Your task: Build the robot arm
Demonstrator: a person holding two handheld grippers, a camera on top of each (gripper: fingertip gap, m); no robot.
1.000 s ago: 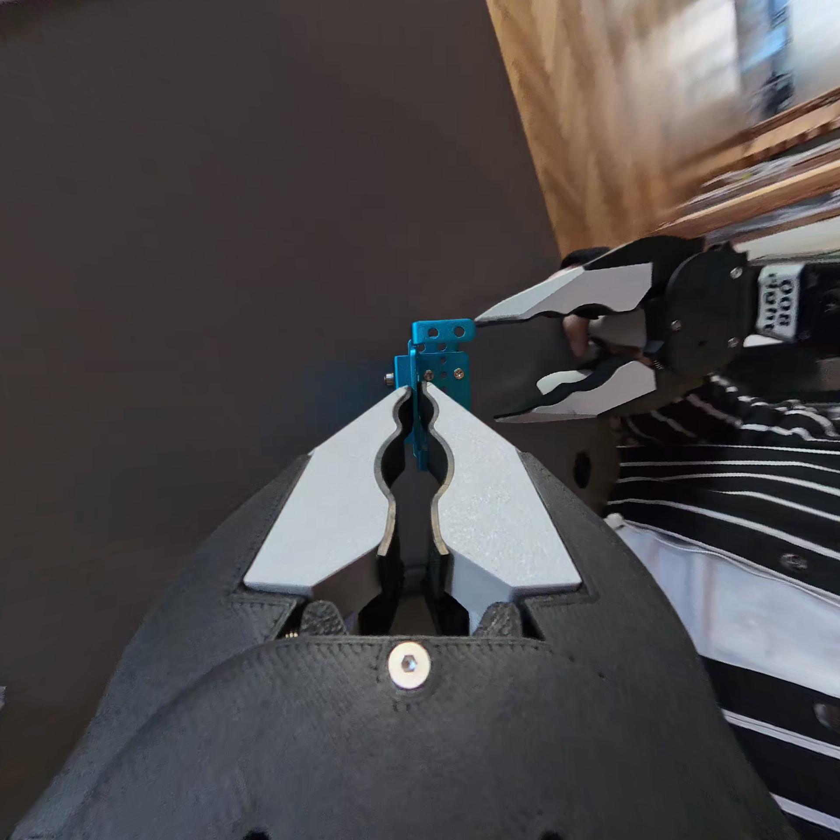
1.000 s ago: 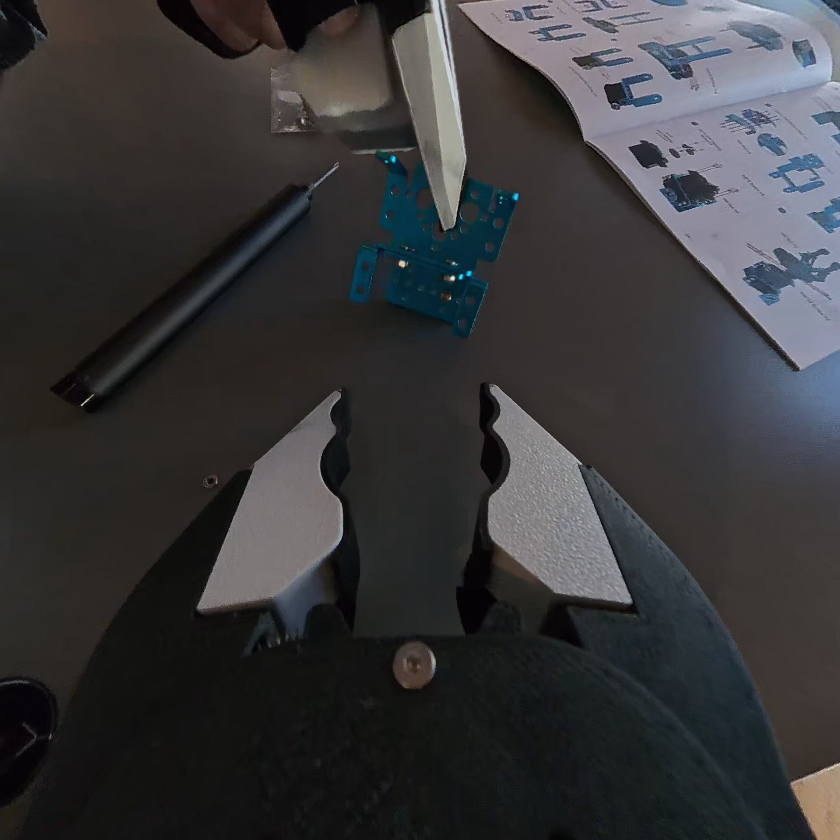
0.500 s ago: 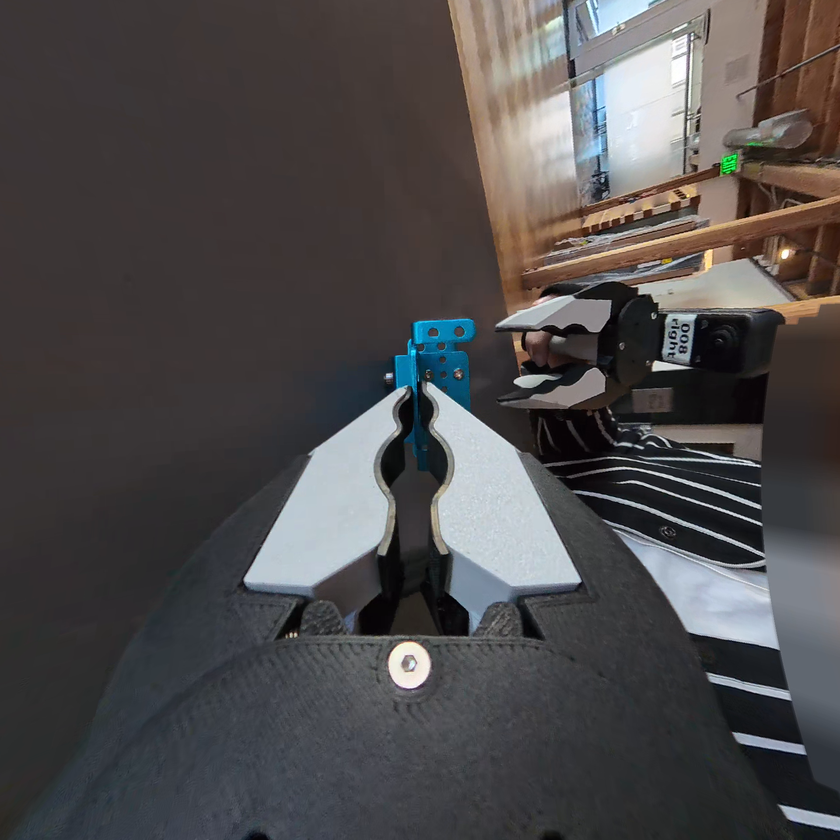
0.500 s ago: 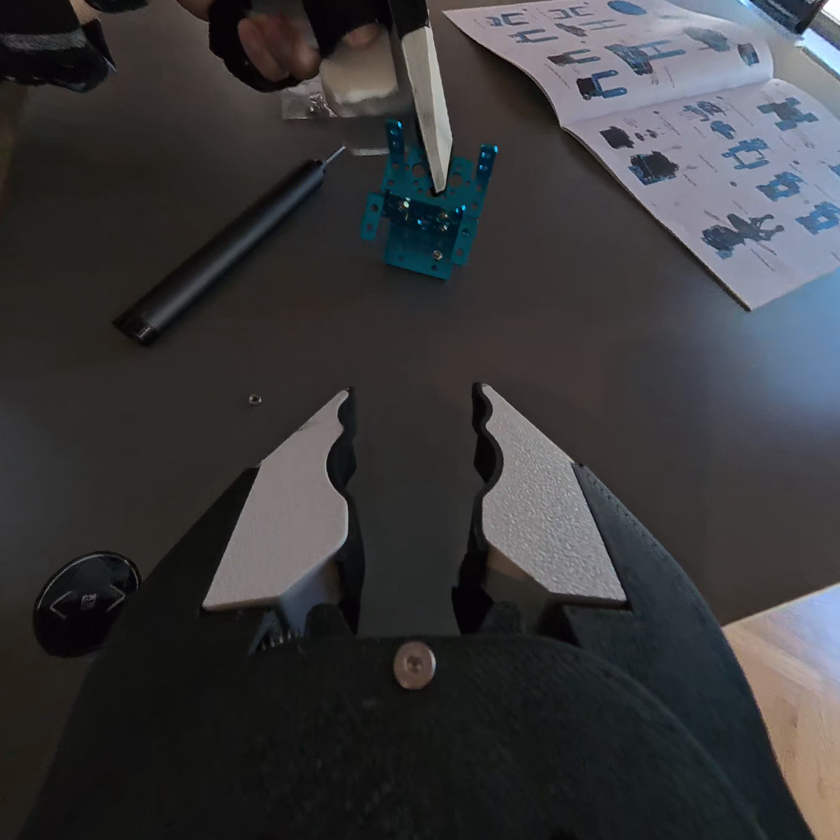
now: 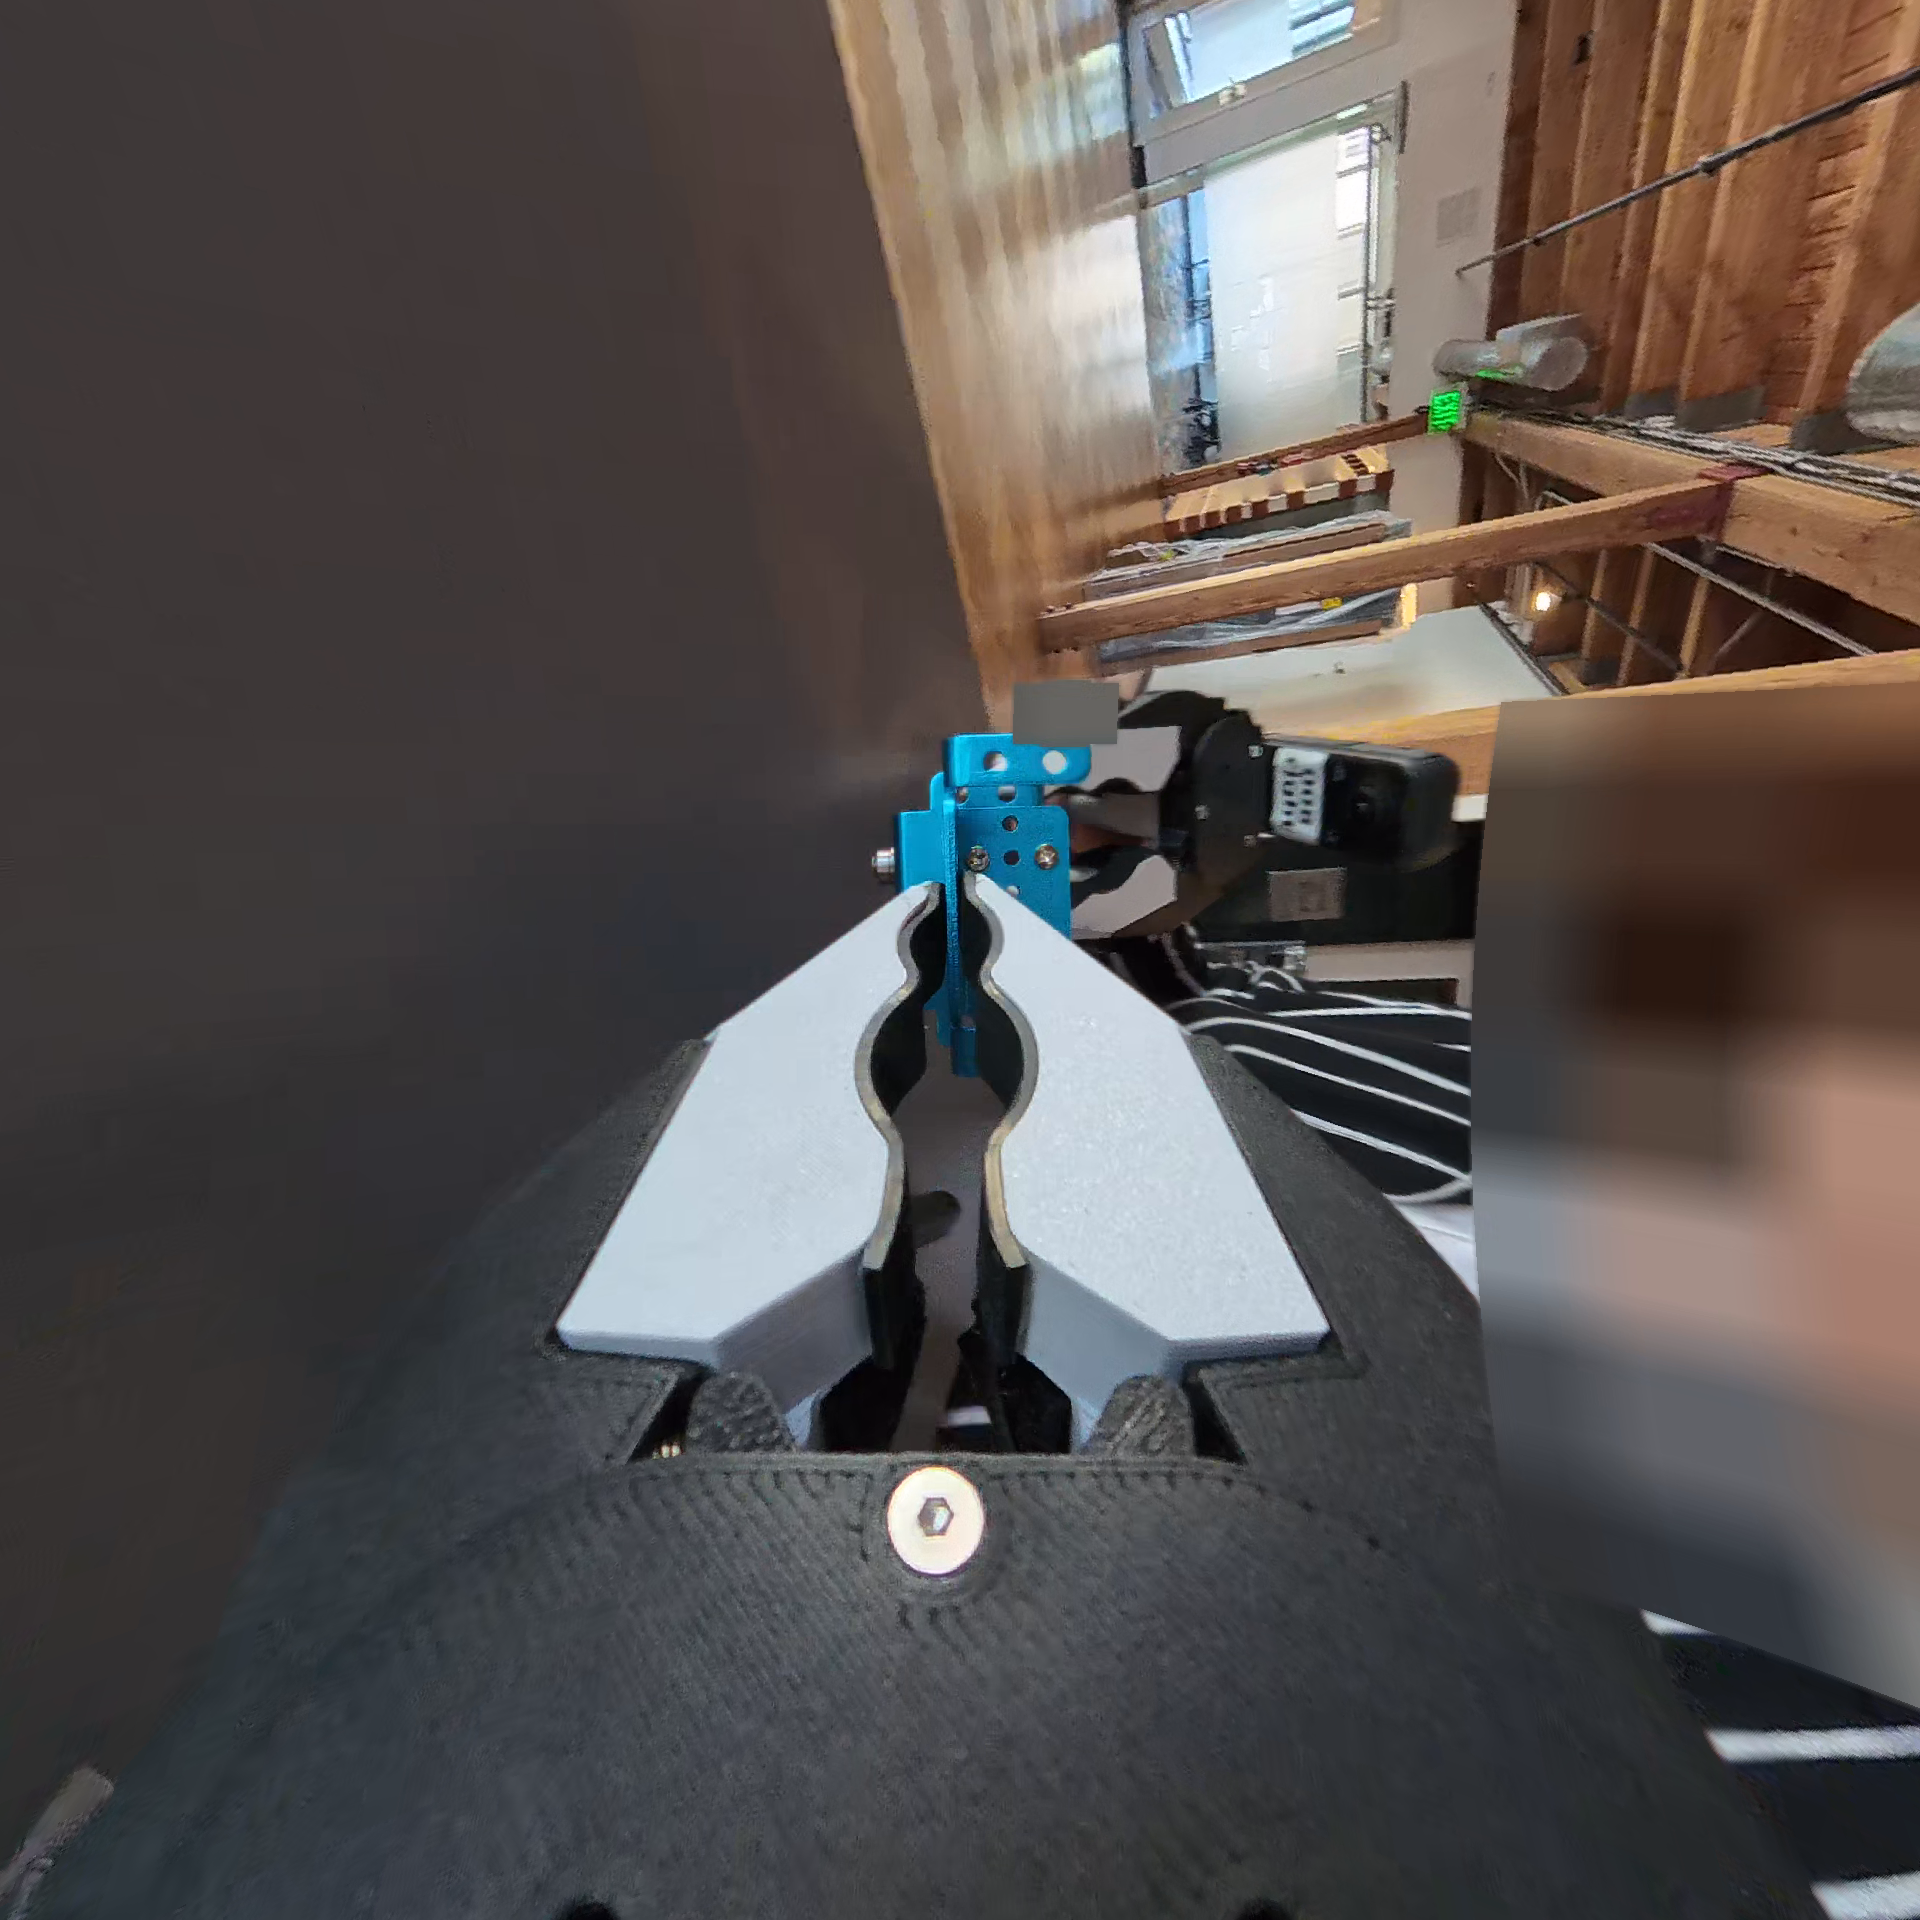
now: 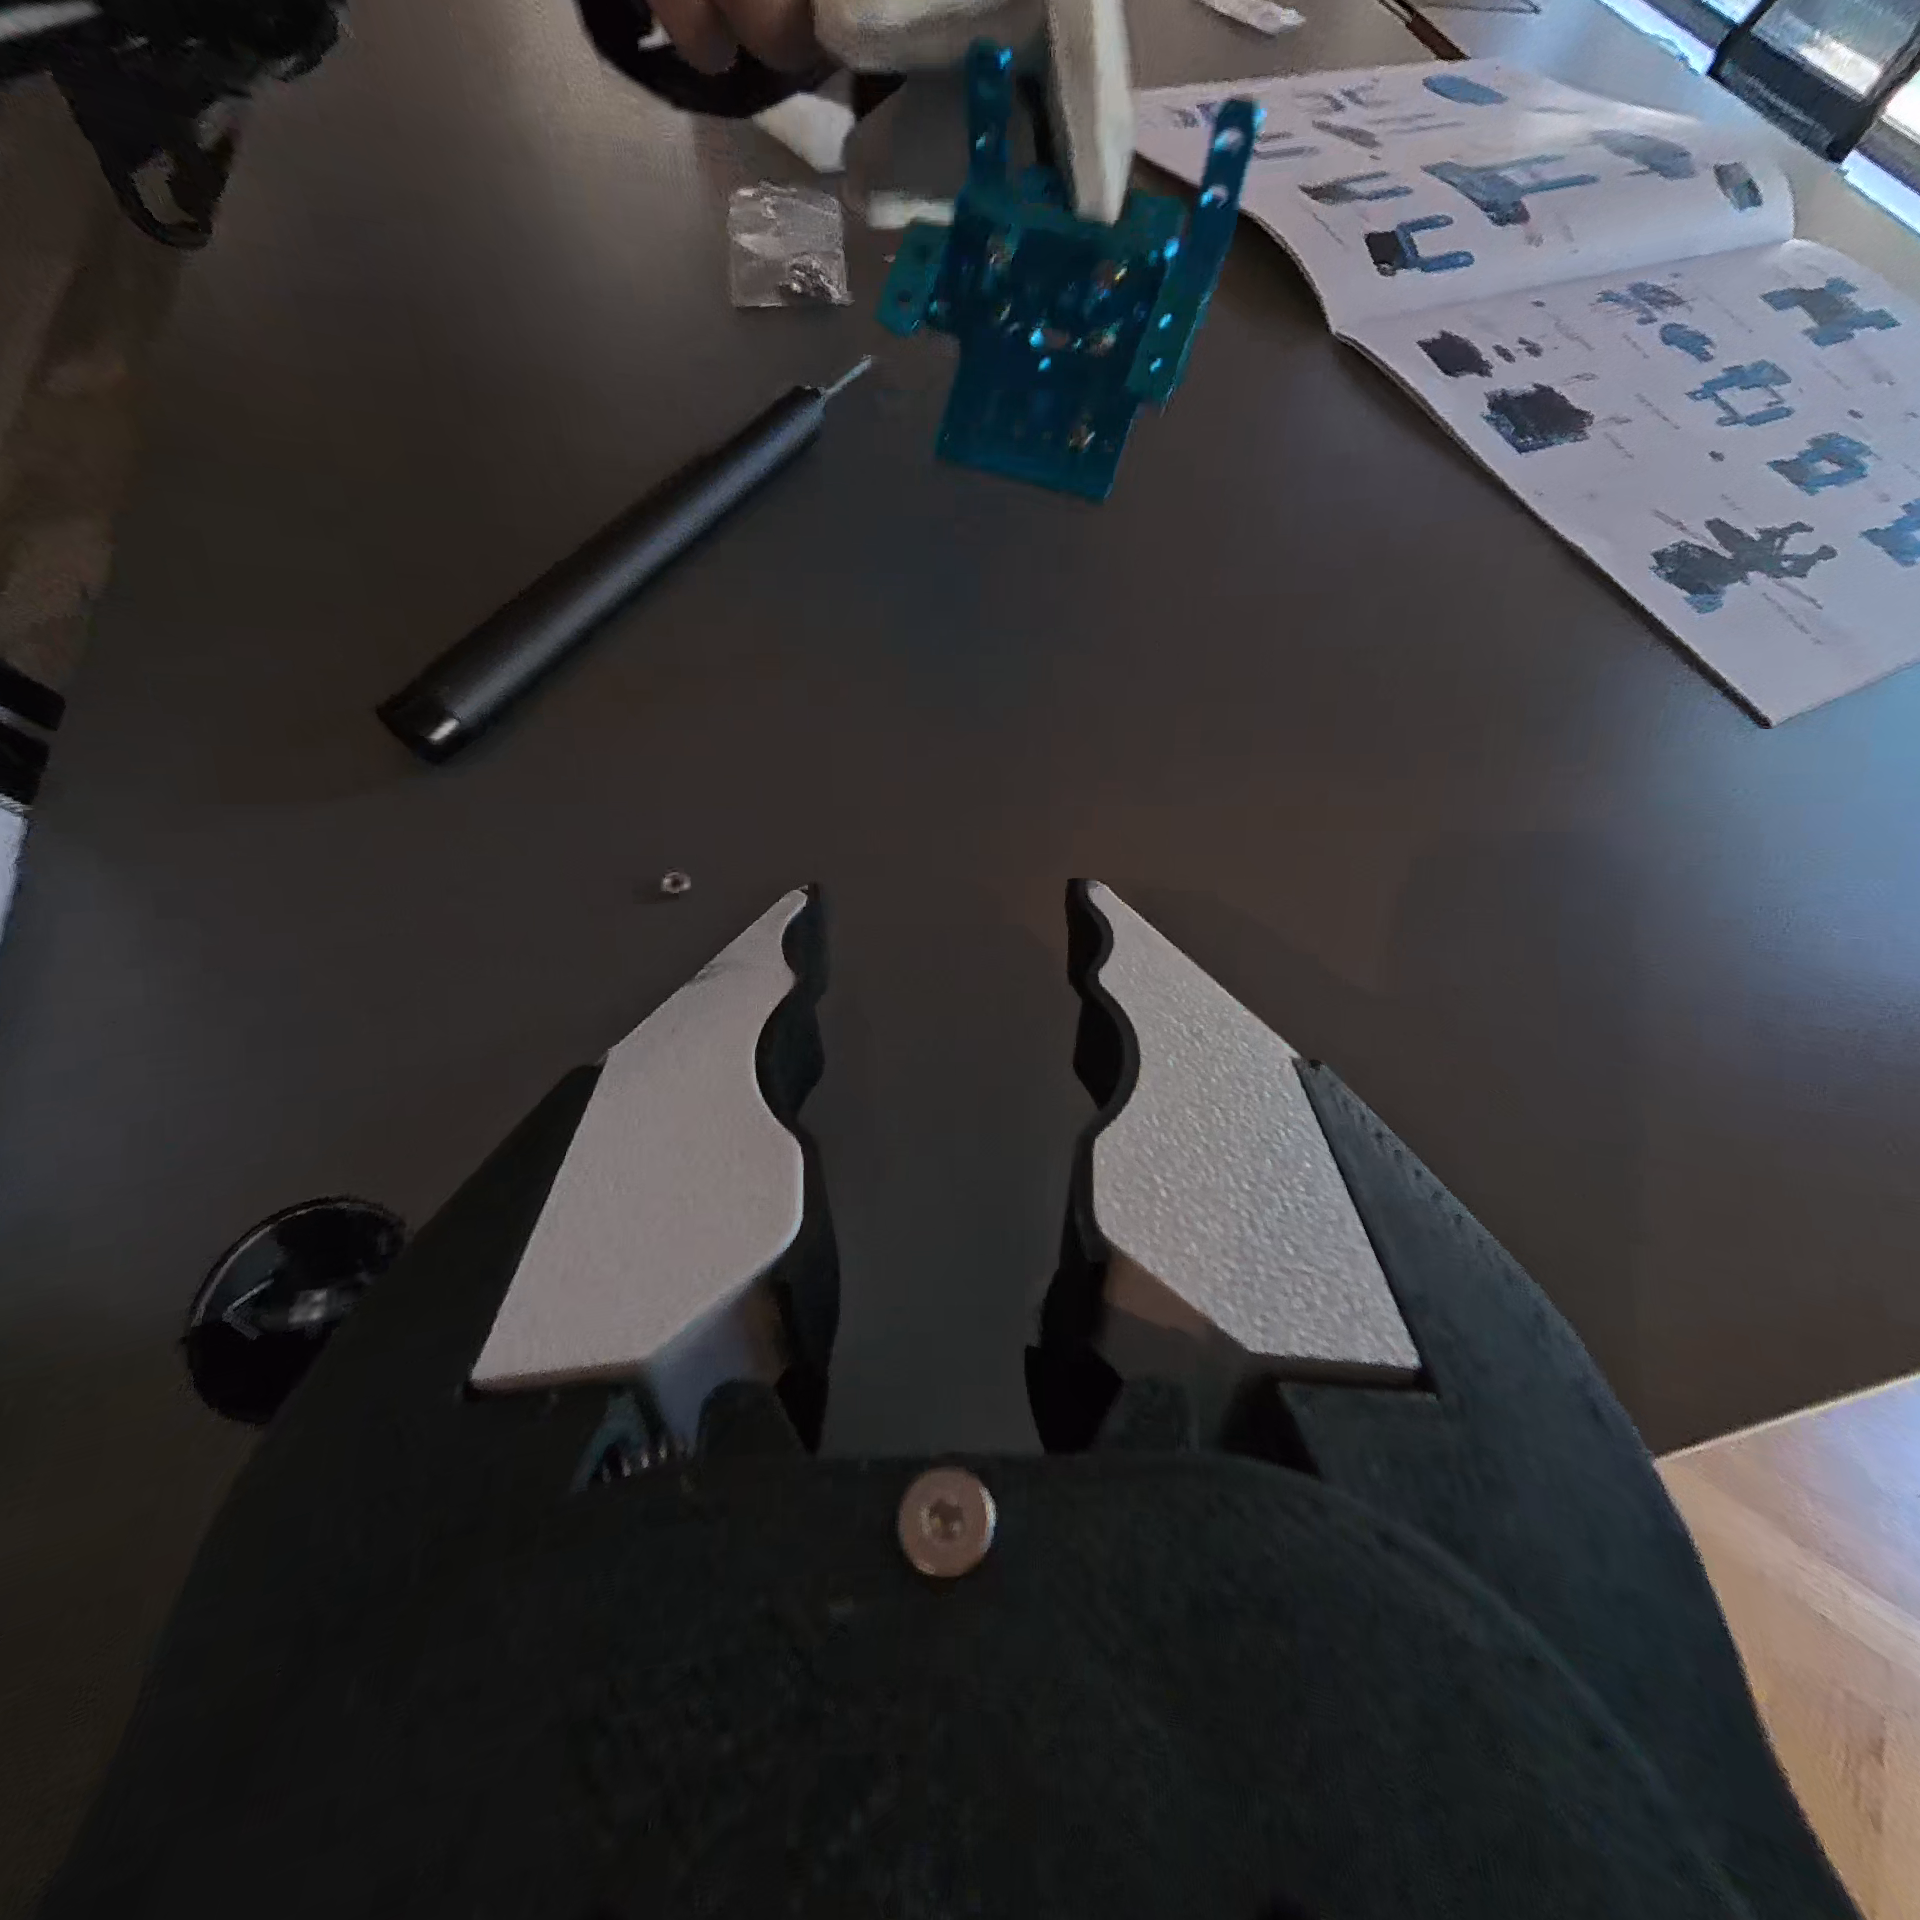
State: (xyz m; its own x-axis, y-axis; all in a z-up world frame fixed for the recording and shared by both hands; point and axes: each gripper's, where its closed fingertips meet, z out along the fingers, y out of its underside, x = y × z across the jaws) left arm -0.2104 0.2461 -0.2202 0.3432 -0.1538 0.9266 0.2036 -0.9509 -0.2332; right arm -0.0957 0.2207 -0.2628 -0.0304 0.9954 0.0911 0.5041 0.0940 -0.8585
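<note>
My left gripper point(image 5: 951, 883) is shut on a blue metal bracket assembly point(image 5: 1003, 831) with holes and screws, gripping its thin plate edge-on. In the right wrist view the same blue assembly point(image 6: 1049, 343) hangs above the dark table point(image 6: 1143, 727), held from above by the left gripper's fingers point(image 6: 1091, 114). My right gripper point(image 6: 940, 904) is open and empty, low over the table, well short of the assembly. It also shows beyond the bracket in the left wrist view point(image 5: 1143, 831).
A black pen-shaped screwdriver point(image 6: 613, 571) lies left of the assembly. A small clear bag of screws point(image 6: 787, 244) lies behind it. An open instruction booklet point(image 6: 1610, 395) lies at the right. A tiny nut point(image 6: 675, 883) and a black round disc point(image 6: 291, 1299) lie near my right gripper. The table's edge point(image 6: 1766, 1423) is at the lower right. There is about 15 cm between the tips of the two grippers.
The left gripper has lifted and tilted the blue assembly off the table. The right gripper has drawn back toward the table's edge, still open.
</note>
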